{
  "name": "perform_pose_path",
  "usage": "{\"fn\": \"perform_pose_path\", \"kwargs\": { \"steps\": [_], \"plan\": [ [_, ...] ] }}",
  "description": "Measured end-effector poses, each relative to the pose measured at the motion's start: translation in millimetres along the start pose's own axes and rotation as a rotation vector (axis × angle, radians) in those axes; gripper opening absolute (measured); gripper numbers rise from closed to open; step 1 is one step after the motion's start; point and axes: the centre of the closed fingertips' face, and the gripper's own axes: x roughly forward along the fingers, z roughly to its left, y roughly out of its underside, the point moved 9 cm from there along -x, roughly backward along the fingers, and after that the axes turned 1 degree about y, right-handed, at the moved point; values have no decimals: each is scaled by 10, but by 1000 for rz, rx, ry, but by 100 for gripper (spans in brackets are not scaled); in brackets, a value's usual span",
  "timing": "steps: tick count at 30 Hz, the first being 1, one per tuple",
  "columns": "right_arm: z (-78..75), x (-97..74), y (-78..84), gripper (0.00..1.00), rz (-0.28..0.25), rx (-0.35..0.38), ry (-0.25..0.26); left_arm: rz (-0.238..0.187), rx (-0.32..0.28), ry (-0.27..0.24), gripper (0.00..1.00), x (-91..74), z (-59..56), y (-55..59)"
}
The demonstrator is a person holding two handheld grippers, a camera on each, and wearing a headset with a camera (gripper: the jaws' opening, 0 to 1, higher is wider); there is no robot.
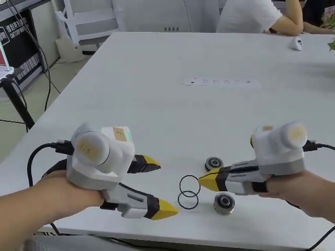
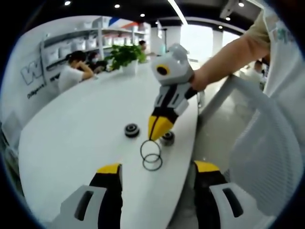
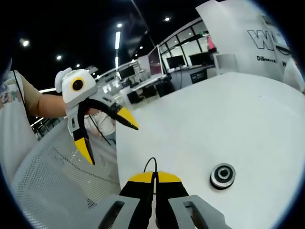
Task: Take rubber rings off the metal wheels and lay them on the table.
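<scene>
Left gripper [image 1: 165, 189]: I see it wide open, empty.
Right gripper [image 1: 201, 181]: closed, pinching one thin black rubber ring [image 1: 189, 184].
Second ring [image 1: 188, 200]: flat on the white table [image 1: 209, 104], touching the first at its 6 o'clock.
Small round metal wheels [image 1: 213, 163]: 1 and 4 o'clock of the rings.

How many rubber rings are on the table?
2. The far ring lies at the shut right claw's tip; the near ring touches it, beside the near wheel. None looks hidden.

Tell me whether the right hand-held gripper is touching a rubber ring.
Touching. In the right gripper view the right hand-held gripper has its jaws shut, and the rubber ring loops out from between their tips.
</scene>
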Motion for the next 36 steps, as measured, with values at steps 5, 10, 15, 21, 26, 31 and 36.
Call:
{"fn": "perform_pose_path", "kwargs": {
  "steps": [5,10,15,21,26,31,36],
  "plan": [
    [-2,59,42,0,24,1,-5,0,-5,1,60,-15,-5,19],
    [-18,99,84,0,49,1,-2,-3,6,-7,59,-28,-1,25],
    [-37,120,118,0,64,3,1,0,0,-5,59,-19,-11,38],
    [-63,141,155,0,81,4,4,7,-6,-7,60,-15,-16,65],
    [-74,159,185,0,93,5,8,12,-13,-6,60,-14,-22,81],
    [-76,163,199,0,101,-3,15,19,-18,-8,60,-11,-25,95],
    [-107,176,221,0,110,6,33,21,-23,-10,60,-6,-26,102]
  ]
}}
